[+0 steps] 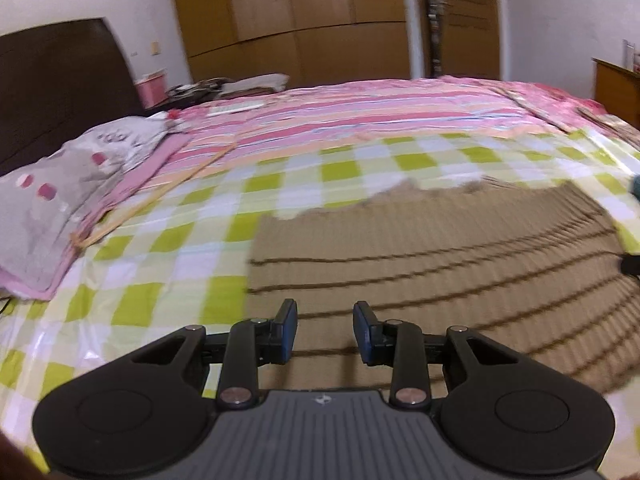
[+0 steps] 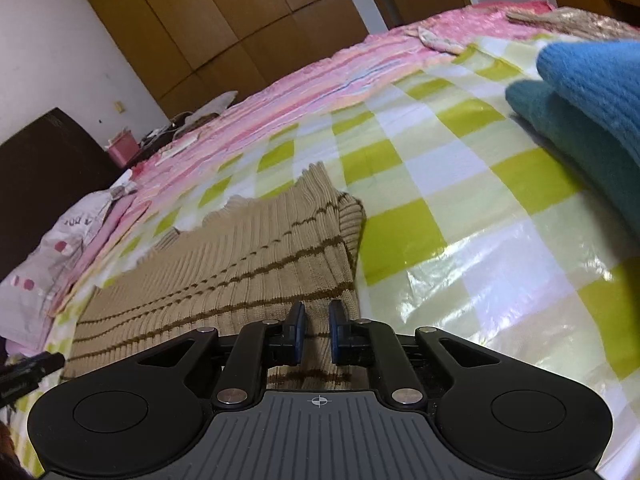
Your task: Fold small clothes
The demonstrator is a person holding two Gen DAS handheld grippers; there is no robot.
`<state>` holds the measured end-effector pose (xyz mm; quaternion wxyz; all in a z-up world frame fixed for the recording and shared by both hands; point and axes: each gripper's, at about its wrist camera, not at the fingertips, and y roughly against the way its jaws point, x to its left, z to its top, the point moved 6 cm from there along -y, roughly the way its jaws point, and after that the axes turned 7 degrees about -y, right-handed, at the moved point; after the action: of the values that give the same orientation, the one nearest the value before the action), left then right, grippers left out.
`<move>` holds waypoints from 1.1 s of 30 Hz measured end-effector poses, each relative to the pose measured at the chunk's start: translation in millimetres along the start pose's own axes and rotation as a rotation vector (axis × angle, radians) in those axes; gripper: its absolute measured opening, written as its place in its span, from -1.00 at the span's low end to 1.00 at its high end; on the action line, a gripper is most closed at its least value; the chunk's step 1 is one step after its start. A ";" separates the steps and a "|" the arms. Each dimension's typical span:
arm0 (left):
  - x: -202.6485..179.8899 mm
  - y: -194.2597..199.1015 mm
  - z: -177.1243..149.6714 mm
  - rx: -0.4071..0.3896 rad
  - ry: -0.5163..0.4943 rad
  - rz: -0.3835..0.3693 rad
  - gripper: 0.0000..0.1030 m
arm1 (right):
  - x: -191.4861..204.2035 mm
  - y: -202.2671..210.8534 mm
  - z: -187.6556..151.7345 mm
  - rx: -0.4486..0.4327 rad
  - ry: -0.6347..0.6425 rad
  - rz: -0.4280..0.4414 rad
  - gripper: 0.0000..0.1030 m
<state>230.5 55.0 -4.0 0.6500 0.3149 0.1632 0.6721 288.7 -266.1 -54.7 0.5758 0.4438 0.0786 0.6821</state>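
A bed is shown from two gripper-mounted fisheye cameras, covered by a glossy checked sheet (image 1: 168,240) in green, pale yellow and white.

In the left wrist view, the left gripper (image 1: 325,332) sits at 6 o'clock, its two blue-padded jaws parted with a clear gap between them and nothing held. A beige ribbed sweater (image 1: 420,256) with thin brown stripes is spread flat on the sheet from the centre toward 4 o'clock, and the jaws hover above its near edge; this area is blurred. At 9 o'clock a grey and pink pillow (image 1: 60,200) lies by a dark headboard (image 1: 60,80). A pink striped blanket (image 1: 360,108) is laid across the far half of the bed, and a wooden wardrobe (image 1: 288,16) stands at 12 o'clock.

In the right wrist view, the right gripper (image 2: 317,332) is seen at 6 o'clock with jaws narrowly parted. The sweater (image 2: 248,264) lies beneath and between them, near its right-hand edge; whether the pads pinch the knit cannot be told. The garment stretches toward 10 o'clock. At 3 o'clock a folded blue knit garment (image 2: 592,96) rests on the sheet, well apart from the sweater. At 9 o'clock, the tip of the other gripper is just visible.
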 end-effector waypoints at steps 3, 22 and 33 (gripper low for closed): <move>-29.1 10.7 4.3 -0.015 -0.052 -0.059 -0.25 | 0.6 4.7 2.9 0.002 -0.011 0.015 -0.77; -205.8 50.4 -9.1 -0.102 -0.466 -0.281 -0.13 | -32.5 32.2 37.4 -0.012 -0.154 0.082 -0.61; -255.7 46.2 -24.7 -0.155 -0.673 -0.249 -0.05 | -33.9 38.5 41.0 -0.003 -0.166 0.115 -0.60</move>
<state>168.1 -194.7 -47.4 0.7661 0.4459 -0.0740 0.4570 287.7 -324.1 -24.0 0.5409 0.5019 0.0040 0.6749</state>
